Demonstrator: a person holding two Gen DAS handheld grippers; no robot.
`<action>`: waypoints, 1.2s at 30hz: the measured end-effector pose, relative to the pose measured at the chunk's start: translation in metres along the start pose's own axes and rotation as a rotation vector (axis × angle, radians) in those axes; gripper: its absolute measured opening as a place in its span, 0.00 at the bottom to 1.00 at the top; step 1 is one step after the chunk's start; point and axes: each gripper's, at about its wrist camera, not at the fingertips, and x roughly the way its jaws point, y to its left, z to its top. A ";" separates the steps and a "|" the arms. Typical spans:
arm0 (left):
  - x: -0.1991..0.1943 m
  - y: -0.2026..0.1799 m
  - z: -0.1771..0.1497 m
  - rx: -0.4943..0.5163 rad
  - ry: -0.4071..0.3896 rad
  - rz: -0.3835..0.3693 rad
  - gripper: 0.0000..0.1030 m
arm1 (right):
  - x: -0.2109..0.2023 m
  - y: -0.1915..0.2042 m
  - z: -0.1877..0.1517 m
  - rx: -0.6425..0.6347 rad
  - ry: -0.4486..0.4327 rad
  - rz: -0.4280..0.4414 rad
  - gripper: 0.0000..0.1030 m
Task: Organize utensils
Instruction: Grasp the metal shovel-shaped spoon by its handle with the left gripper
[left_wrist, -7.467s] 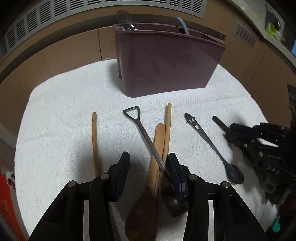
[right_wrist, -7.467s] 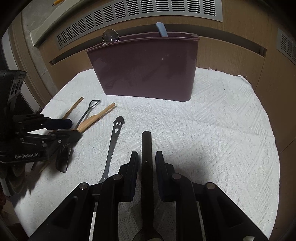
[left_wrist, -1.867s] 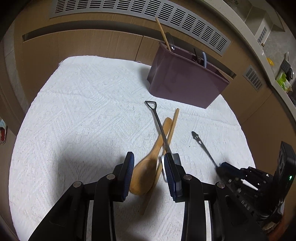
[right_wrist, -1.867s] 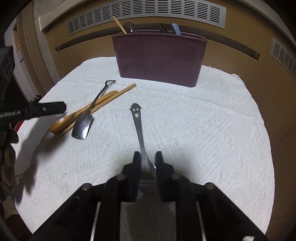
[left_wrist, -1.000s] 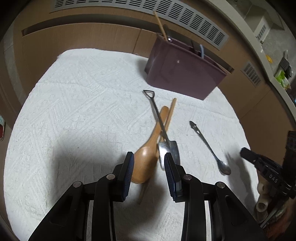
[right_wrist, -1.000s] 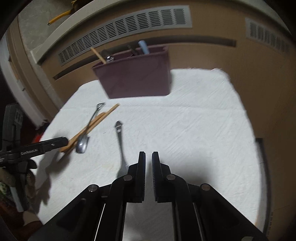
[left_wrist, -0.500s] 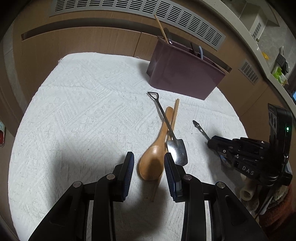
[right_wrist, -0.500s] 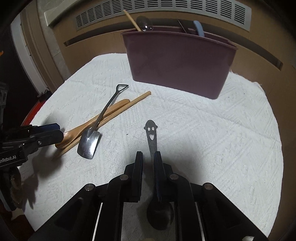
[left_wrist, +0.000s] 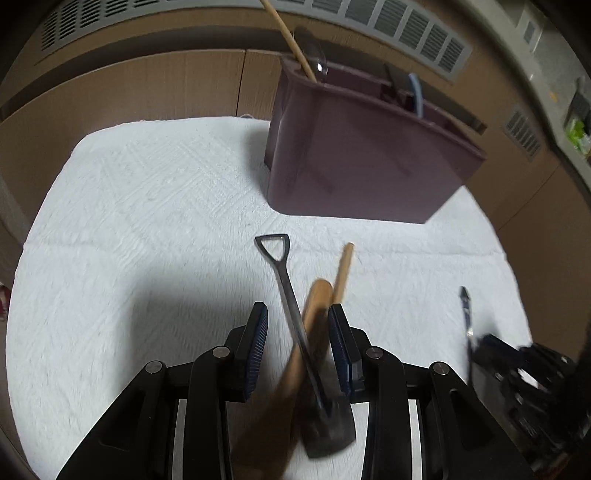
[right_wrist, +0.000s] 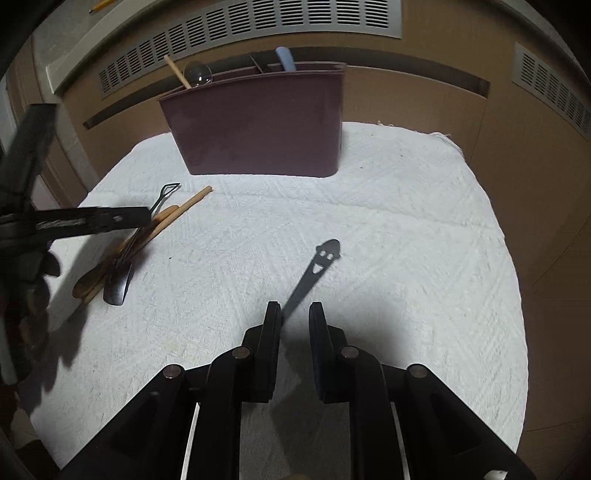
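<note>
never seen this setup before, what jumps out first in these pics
The dark purple utensil holder stands at the back of the white cloth, with handles sticking out of its top. In front of it, the left gripper straddles a crossed pile: a shovel-shaped metal spoon over a wooden spoon and a chopstick. The right gripper, jaws opening, has a smiley-handled spoon between its fingers.

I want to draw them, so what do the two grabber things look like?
Both are black plastic. The left gripper has two flat fingers with dark blue ribbed pads and round silver screws. The right gripper looks the same, with silver screws too.
</note>
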 end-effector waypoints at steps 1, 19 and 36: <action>0.004 -0.003 0.004 0.006 -0.004 0.014 0.34 | -0.002 -0.001 -0.002 0.003 -0.005 0.000 0.14; 0.012 -0.002 0.020 0.024 -0.003 -0.007 0.34 | -0.003 0.001 -0.009 -0.005 -0.022 0.001 0.15; 0.008 -0.006 0.011 0.035 -0.014 0.133 0.28 | -0.002 0.001 -0.009 -0.003 -0.025 0.001 0.16</action>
